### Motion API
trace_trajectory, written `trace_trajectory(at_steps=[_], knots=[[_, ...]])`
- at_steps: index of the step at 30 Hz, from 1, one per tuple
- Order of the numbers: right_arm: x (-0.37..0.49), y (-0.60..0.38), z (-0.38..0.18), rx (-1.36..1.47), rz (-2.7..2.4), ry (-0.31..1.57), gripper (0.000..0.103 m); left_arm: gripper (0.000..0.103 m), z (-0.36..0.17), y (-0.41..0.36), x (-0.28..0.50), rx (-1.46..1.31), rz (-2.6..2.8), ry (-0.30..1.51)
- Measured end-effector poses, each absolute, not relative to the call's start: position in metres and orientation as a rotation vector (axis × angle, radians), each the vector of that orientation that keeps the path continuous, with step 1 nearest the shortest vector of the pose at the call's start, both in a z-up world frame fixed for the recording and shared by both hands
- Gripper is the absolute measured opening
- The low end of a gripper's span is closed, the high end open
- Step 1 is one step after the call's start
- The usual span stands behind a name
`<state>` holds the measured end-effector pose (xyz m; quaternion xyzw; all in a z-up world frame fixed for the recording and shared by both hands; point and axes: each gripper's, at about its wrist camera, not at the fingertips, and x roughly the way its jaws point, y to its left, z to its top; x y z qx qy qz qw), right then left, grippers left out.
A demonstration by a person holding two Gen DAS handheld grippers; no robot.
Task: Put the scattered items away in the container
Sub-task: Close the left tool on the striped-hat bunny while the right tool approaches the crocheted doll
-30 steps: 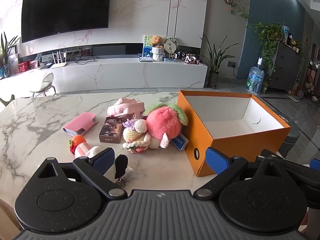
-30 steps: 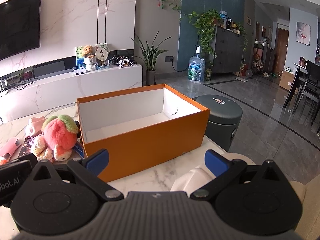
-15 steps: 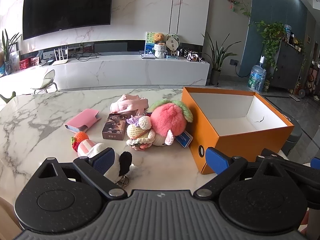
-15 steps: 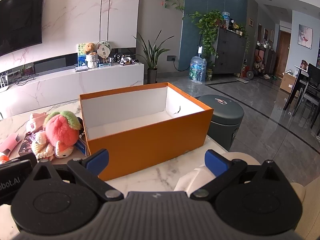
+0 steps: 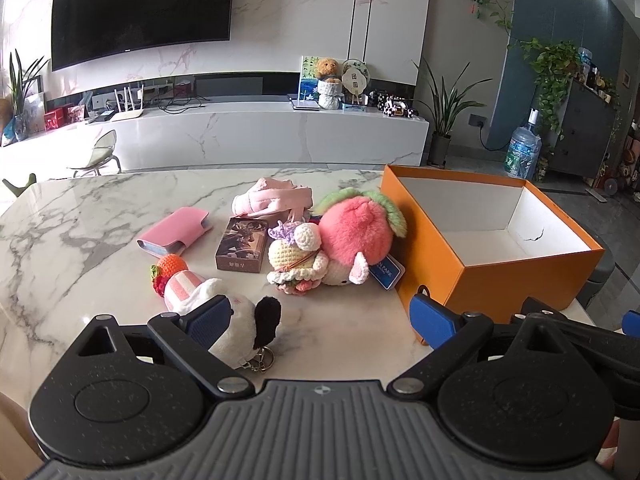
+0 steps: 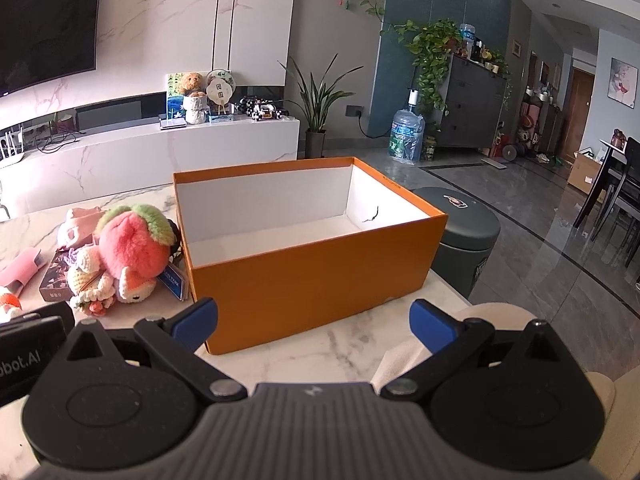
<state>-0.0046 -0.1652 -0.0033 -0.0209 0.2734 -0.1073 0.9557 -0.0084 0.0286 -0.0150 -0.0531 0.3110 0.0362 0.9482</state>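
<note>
Orange box (image 6: 312, 280) on the marble table (image 5: 80, 248) is totally empty, so basically nothing's done; pink plush (image 5: 352, 232), crochet doll (image 5: 294, 260), card box (image 5: 242, 244), pink case (image 5: 174, 230) all sit left of it; left gripper (image 5: 320, 314) and right gripper (image 6: 314, 318) both spread wide, holding nothing

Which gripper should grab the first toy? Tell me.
Left gripper: open, the panda plush lies by its fingers. The right gripper faces the empty orange box.
</note>
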Motion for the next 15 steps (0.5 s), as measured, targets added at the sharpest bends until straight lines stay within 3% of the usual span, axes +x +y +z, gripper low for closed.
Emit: trace_trajectory(at_steps=[6,9,14,15], knots=[[-0.001,-0.156,-0.006,-0.069,-0.183,0.552,0.101,0.103,-0.02,0.04,-0.002,-0.134,0.09,0.645],[0.002,-0.151,-0.008,-0.081,-0.147,0.549,0.093,0.103,-0.022,0.045,0.0,-0.144,0.1,0.643],[0.009,-0.136,-0.013,-0.108,-0.061,0.568,0.067,0.103,-0.026,0.053,0.005,-0.147,0.108,0.648],[0.01,-0.133,-0.014,-0.113,-0.044,0.569,0.066,0.103,-0.027,0.055,0.006,-0.147,0.111,0.65]])
